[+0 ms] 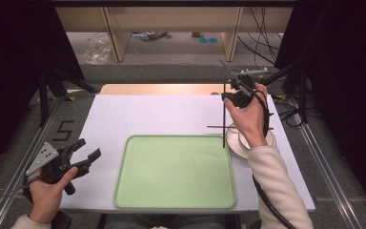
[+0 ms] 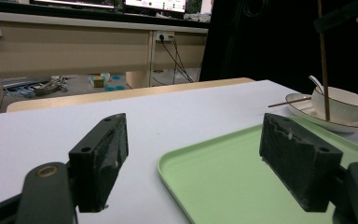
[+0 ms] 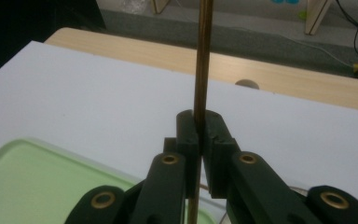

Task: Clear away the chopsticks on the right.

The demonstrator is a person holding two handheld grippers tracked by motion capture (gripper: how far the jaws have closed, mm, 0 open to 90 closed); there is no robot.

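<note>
Above the bowl (image 1: 246, 143), right tongs (image 1: 228, 97) pinch an upright chopstick (image 1: 224, 119).

Tray: the shallow rectangular plastic tray (image 1: 174, 171) is plain pale green, no pattern.
Table top: the flat white table surface (image 1: 147, 114) carries a light wood strip along its far edge.
Bowl: the round white ceramic bowl (image 2: 342, 105) has a thin dark line round its rim.
Saucer: the white ceramic saucer (image 2: 303, 106) under it shows the same dark edge line.
Chopstick: the slim brown wooden chopstick (image 3: 203, 56) is plain golden brown.
Left gripper (image 1: 83, 153): black jaws, grey plate with dark dots.
Right gripper (image 3: 199, 126): black jaws, brass-coloured rivets.
Sleeve: the person's soft knitted sleeve (image 1: 279, 183) is cream.
Floor: grey.
</note>
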